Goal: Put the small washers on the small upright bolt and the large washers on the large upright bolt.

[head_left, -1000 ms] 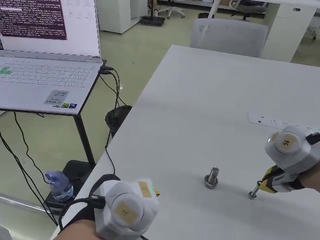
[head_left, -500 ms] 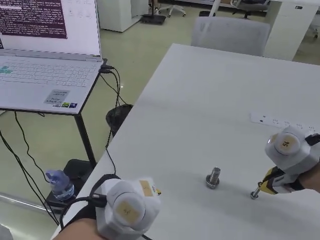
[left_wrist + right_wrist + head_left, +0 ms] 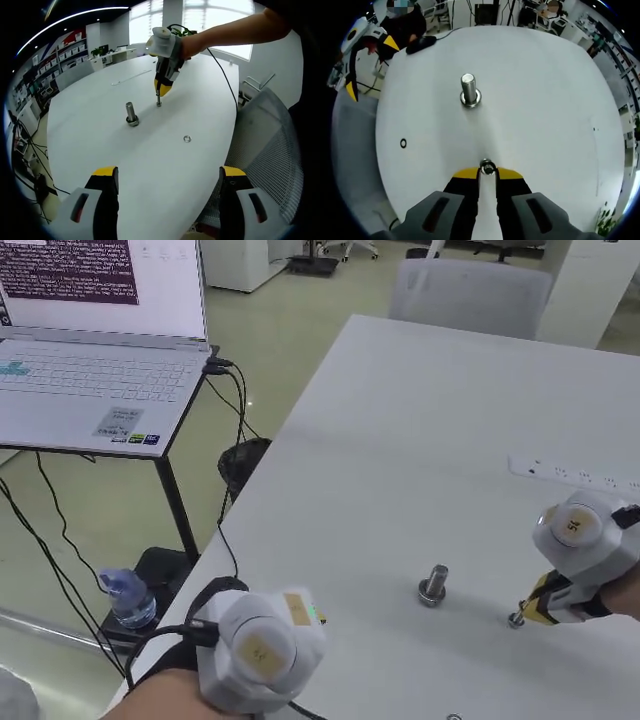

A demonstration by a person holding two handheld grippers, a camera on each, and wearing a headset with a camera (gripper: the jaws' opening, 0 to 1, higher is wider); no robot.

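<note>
The large bolt [image 3: 433, 586] [image 3: 131, 114] [image 3: 468, 90] stands upright mid-table. To its right stands the small bolt [image 3: 516, 619] [image 3: 159, 102]. My right gripper [image 3: 530, 610] [image 3: 160, 91] [image 3: 487, 172] points down at the small bolt's top, its jaws nearly together on a small ring-like washer [image 3: 486, 166] there. One loose washer [image 3: 187, 138] [image 3: 403, 143] [image 3: 453, 718] lies flat on the table nearer me. My left gripper [image 3: 169, 175] is open and holds nothing, back at the table's near edge; its white body [image 3: 262, 650] hides its jaws in the head view.
A white power strip [image 3: 575, 475] lies at the back right of the white table [image 3: 420, 440]. Left of the table, a laptop [image 3: 90, 390] sits on a stand with cables hanging. A grey chair [image 3: 470, 295] stands at the far end.
The head view has shifted a little. My right gripper stays at the small bolt's top and my left gripper stays at the near edge.
</note>
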